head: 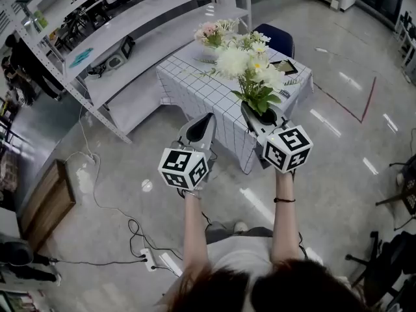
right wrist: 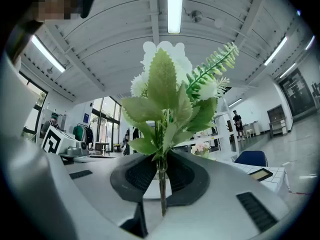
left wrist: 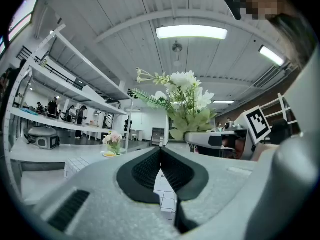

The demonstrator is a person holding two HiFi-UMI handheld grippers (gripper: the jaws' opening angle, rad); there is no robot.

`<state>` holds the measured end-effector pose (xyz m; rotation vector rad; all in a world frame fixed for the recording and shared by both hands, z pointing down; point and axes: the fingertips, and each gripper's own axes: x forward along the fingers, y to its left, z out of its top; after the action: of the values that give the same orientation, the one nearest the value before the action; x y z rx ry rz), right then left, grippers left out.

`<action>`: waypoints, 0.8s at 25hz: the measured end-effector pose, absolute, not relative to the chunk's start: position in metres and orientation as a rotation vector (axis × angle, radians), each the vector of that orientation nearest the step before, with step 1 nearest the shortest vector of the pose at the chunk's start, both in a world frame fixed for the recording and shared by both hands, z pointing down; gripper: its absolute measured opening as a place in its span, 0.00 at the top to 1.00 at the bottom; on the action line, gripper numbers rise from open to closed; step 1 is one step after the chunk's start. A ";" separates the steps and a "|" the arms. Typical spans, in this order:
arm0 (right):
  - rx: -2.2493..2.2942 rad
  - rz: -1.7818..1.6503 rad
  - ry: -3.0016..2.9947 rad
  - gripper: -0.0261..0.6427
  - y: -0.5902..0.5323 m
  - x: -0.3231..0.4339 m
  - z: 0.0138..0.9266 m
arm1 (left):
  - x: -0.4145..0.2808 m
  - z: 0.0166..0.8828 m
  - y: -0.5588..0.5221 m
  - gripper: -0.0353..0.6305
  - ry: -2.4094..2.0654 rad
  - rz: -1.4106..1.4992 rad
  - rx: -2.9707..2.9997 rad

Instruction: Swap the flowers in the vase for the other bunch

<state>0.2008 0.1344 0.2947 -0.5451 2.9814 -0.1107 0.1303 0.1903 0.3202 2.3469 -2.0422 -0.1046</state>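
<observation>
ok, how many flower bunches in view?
2: white bunch in the right gripper; pink bunch in the vase on the table. Others may hide behind the white bunch.

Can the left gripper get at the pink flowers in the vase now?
Probably yes, with a step closer: the left gripper is empty and nothing blocks the pink flowers, but its shut jaws must open.
</observation>
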 end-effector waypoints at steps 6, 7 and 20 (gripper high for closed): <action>-0.557 -0.141 2.977 0.89 0.127 0.205 0.299 | 0.129 0.324 0.189 0.93 -2.051 -0.098 2.322; -0.560 -0.148 2.977 0.89 0.127 0.206 0.300 | 0.129 0.326 0.190 0.93 -2.050 -0.092 2.317; -0.584 -0.269 2.960 0.89 0.104 0.191 0.321 | 0.109 0.342 0.171 0.93 -2.023 -0.060 2.278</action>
<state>0.1906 0.1043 0.3215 -0.5835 2.9600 -0.2693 0.1094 0.1711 0.3420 2.2778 -2.0233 -0.0598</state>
